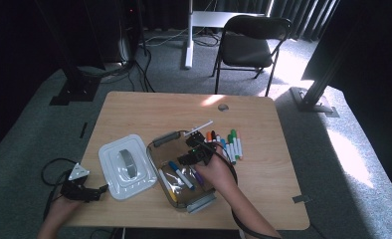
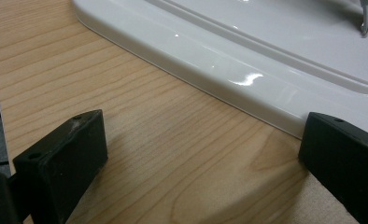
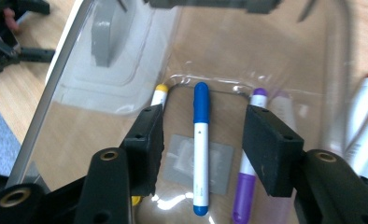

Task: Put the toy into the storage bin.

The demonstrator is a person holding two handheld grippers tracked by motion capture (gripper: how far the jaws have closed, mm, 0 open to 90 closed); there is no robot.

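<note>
A clear plastic box [image 1: 155,152] sits mid-table with a blue marker [image 1: 181,174], a purple one [image 1: 197,175] and a yellow one [image 1: 169,180] lying in it. My right gripper [image 1: 193,149] hovers over the box, open. In the right gripper view its jaws [image 3: 205,135] stand either side of the blue marker [image 3: 201,140] below, not touching it, with the purple marker [image 3: 250,172] and yellow marker [image 3: 159,95] beside. The white lid [image 1: 127,167] lies left of the box. My left gripper [image 1: 97,190] rests open on the wood [image 2: 203,140], close to the lid's edge [image 2: 247,56].
Several more markers [image 1: 230,143] lie in a row on the table right of the box, and a white pen [image 1: 199,128] lies behind it. A black folding chair [image 1: 251,42] stands beyond the far edge. The table's left front corner is near my left hand.
</note>
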